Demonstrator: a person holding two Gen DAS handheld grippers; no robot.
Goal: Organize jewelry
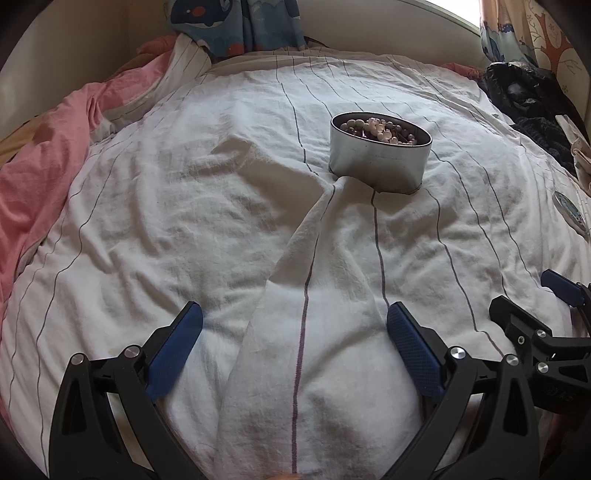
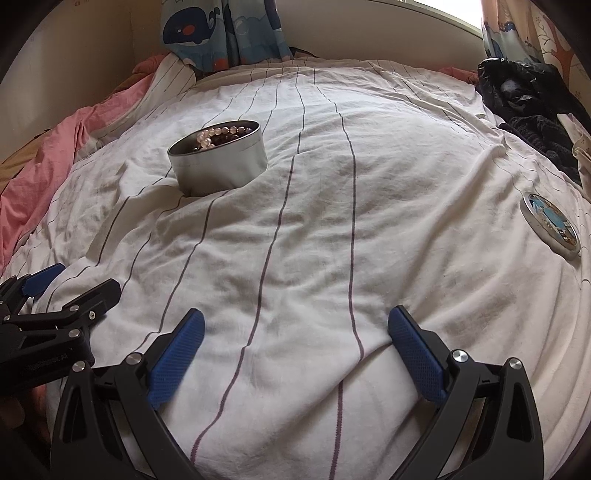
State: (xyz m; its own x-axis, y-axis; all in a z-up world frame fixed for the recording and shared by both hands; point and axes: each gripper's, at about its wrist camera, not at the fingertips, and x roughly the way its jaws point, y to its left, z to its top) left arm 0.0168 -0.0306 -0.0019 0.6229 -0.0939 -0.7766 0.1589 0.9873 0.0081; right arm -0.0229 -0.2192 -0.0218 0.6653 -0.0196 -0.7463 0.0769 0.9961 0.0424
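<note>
A round silver tin (image 1: 380, 158) stands on the white striped bedsheet, ahead and slightly right in the left wrist view. It holds bead bracelets (image 1: 380, 129), pale pink and dark. The same tin (image 2: 218, 162) sits to the upper left in the right wrist view, with the bracelets (image 2: 218, 136) heaped inside. The tin's lid (image 2: 550, 225), with a blue picture, lies flat at the right; only the lid's edge (image 1: 570, 218) shows from the left. My left gripper (image 1: 295, 321) is open just above the sheet, nothing between its fingers. My right gripper (image 2: 295, 325) is open too, empty, beside the left one.
A pink blanket (image 1: 44, 147) is bunched along the left side of the bed. Dark clothing and a black bag (image 2: 524, 99) lie at the far right. A whale-print curtain (image 2: 221, 29) hangs at the far end. The sheet (image 2: 332, 221) is wrinkled, with a raised fold below the tin.
</note>
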